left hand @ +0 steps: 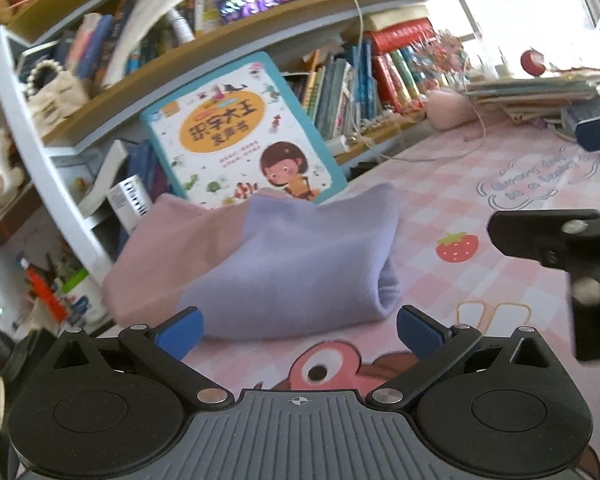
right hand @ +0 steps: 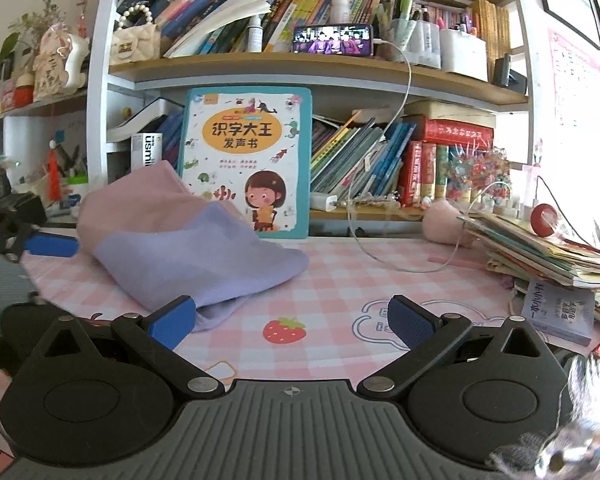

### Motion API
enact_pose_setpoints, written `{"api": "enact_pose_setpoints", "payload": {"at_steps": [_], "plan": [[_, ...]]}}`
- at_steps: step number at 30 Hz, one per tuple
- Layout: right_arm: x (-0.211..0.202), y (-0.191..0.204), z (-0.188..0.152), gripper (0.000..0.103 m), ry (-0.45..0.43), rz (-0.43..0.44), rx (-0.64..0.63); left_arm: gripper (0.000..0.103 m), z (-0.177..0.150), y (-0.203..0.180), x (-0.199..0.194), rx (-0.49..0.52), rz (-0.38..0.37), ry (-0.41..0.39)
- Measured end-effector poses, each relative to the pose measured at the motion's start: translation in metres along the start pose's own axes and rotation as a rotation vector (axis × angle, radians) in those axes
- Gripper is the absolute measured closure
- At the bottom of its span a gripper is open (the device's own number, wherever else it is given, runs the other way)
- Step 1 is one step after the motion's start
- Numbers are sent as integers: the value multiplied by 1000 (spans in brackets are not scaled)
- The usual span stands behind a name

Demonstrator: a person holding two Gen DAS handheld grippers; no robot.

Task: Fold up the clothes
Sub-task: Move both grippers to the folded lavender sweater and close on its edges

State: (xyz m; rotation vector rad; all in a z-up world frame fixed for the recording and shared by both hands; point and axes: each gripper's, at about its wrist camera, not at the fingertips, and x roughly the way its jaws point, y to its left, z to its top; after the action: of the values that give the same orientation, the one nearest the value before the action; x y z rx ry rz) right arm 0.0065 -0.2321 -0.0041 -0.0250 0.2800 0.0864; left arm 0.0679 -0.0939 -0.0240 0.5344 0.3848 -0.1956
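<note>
In the left wrist view the left gripper (left hand: 299, 330), jaws apart and empty, faces the garment (left hand: 284, 264) lying mid-frame on the desk (left hand: 480, 208) (soft, light, best pinched at its rolled right-hand fold), while the right wrist view shows the right gripper (right hand: 293, 320), jaws likewise apart, beside the garment's thin lower corner at left of centre, unseen from the left.

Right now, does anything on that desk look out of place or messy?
The pink-and-lavender garment lies bunched and crooked on the checked mat, one end propped against the children's book. Both grippers are open and empty.
</note>
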Motion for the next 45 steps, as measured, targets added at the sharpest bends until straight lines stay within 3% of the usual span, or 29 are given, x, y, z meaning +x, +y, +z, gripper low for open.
{"api": "enact_pose_setpoints", "payload": {"at_steps": [4,6,7,8,9,10,11,16,19,22,25,27,30,36,40,42,43,45], "plan": [[3,0,0,0,13,1,-2,5,1,-5,19,10,6,34],[4,0,1,0,17,4,-4,24,3,-3,25,-1,-3,49],[4,0,0,0,20,7,-4,27,4,1,26,-27,-22,47],[5,0,0,0,23,10,-5,43,5,7,27,-65,-54,54],[5,0,0,0,27,14,-5,78,5,14,28,-104,-79,66],[6,0,0,0,30,19,-3,98,6,20,28,-135,-76,77],[6,-1,0,0,34,23,-1,103,5,27,26,-162,-57,74],[14,-5,0,0,82,106,20,103,-2,71,-16,-333,-53,-20],[25,-13,-1,0,156,235,97,103,-3,79,-39,-312,-70,-40],[33,-26,-4,0,217,324,264,95,-4,71,-41,-263,-101,-1],[30,-31,-7,0,207,279,280,65,-5,56,-31,-206,-112,30],[27,-33,-6,0,190,251,256,31,-3,44,-22,-175,-111,35],[25,-44,-7,0,176,229,264,20,5,28,-7,-133,-104,27],[35,-67,-15,0,232,178,399,20,20,1,40,-38,-96,82],[40,-69,-17,0,261,177,414,24,20,6,57,-101,-98,111],[40,-68,-17,0,266,187,407,75,20,17,57,-181,-122,115],[40,-68,-17,0,267,193,407,83,19,21,56,-211,-133,118],[39,-69,-18,0,265,197,413,89,16,26,49,-222,-118,103]]}}
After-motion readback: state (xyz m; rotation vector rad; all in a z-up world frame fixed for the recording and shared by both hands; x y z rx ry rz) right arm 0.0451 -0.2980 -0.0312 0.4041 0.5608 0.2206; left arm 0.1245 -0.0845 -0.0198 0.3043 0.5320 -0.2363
